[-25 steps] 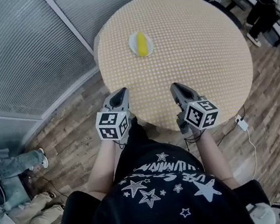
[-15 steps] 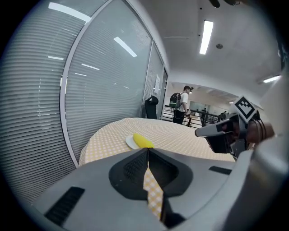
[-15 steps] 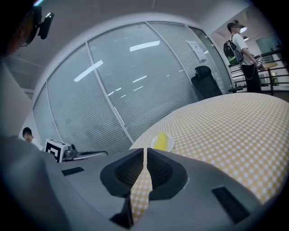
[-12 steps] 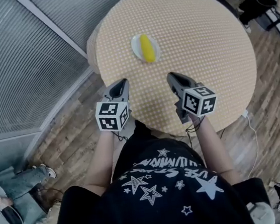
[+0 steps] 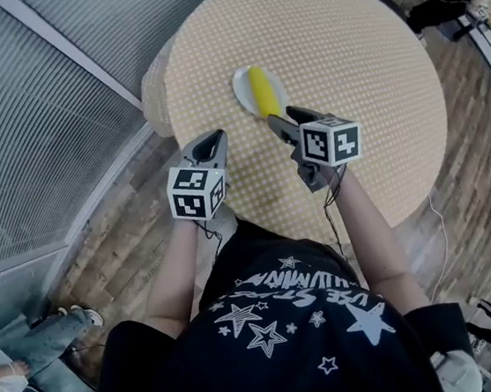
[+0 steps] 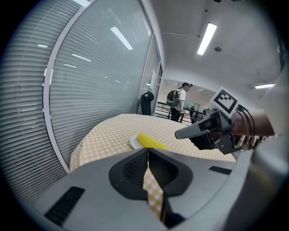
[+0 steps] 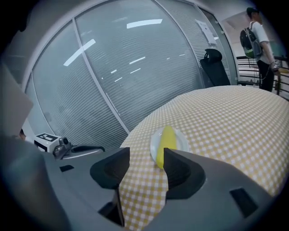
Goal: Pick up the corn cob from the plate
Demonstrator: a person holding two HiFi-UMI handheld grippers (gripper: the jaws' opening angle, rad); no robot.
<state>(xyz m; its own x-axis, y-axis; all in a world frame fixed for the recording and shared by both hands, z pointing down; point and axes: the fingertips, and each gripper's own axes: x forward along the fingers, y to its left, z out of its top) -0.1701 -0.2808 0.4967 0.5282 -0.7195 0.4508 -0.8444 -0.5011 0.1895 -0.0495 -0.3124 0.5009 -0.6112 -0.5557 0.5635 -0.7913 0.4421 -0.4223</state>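
Note:
A yellow corn cob [image 5: 264,92] lies on a small white plate [image 5: 240,87] on the round, yellow-checked table [image 5: 345,63]. My right gripper [image 5: 274,121] hovers just short of the plate's near edge. Its jaws are opening with nothing between them. In the right gripper view the corn cob [image 7: 166,139] and plate [image 7: 179,143] sit just beyond the right gripper [image 7: 146,155]. My left gripper [image 5: 215,141] stays shut and empty over the table's near-left edge. From the left gripper view, the corn cob [image 6: 151,142] lies ahead of the left gripper [image 6: 147,150].
A curved glass wall with blinds [image 5: 55,90] runs close to the table's left side. A person with a backpack [image 7: 259,40] stands beyond the table, near a dark office chair [image 7: 212,63]. Wooden floor [image 5: 470,145] surrounds the table.
Both grippers have moved forward over the table toward the plate. The right one went farther and swung left, so its tips now sit by the plate's near edge.

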